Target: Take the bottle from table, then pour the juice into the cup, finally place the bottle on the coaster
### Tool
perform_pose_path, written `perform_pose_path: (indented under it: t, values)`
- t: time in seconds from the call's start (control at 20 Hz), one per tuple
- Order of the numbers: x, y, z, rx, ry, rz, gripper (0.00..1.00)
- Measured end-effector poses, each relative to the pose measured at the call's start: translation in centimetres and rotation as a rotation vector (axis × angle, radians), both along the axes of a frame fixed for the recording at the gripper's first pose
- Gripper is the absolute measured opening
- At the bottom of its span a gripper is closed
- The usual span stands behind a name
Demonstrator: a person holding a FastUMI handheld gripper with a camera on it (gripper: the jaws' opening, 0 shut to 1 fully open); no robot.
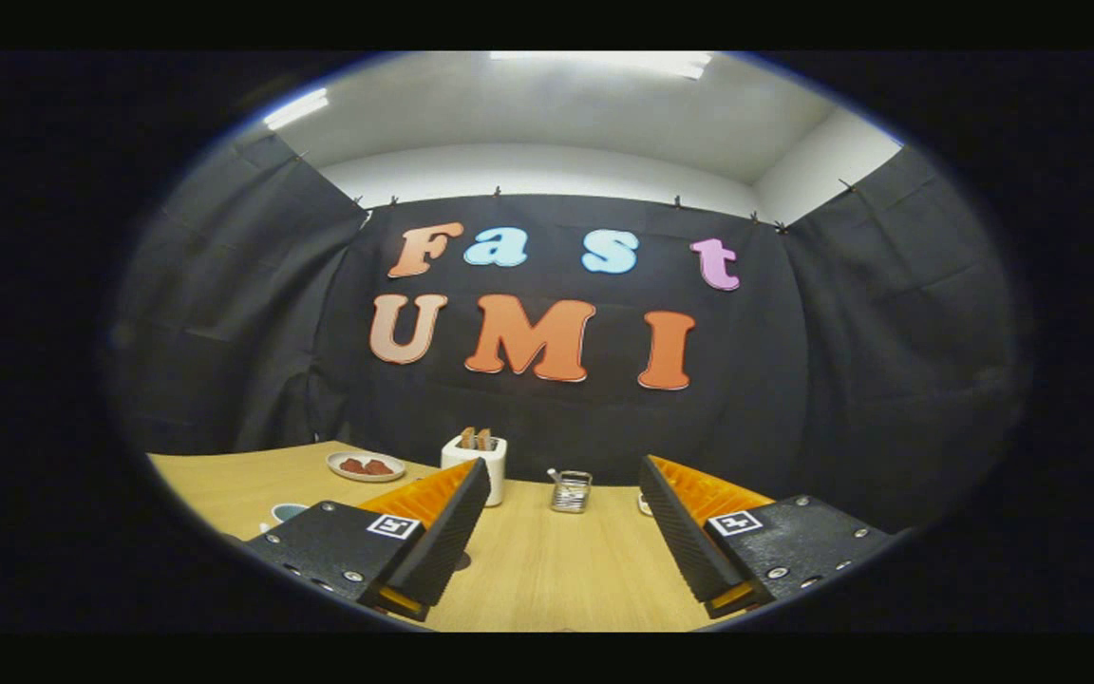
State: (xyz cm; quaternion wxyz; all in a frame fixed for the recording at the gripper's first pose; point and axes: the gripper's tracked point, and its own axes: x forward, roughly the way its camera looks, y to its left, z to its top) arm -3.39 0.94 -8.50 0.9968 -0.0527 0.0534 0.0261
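Note:
My gripper (561,470) is held above the wooden table (547,570) with its two fingers (452,522) spread wide apart and nothing between them. A cup (287,512) with a light rim peeks out just left of the left finger, partly hidden by it. A small dark round patch (462,561) lies on the table right beside the left finger; I cannot tell what it is.
Beyond the fingers stand a white toaster (477,464) with two slices in it, a small metal rack (571,491) and, further left, a plate (366,465) with reddish food. A small white object (643,503) sits by the right finger. Black cloth walls the table's far side.

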Motion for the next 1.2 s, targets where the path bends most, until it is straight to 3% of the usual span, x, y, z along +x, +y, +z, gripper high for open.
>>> perform_pose_path:
  t: [0.55,1.2]
  values:
    - [-1.5,-4.3,1.3,-0.021,-0.076,-0.031,0.94]
    - [-0.8,-1.9,2.1,-0.031,-0.063,-0.07,0.94]
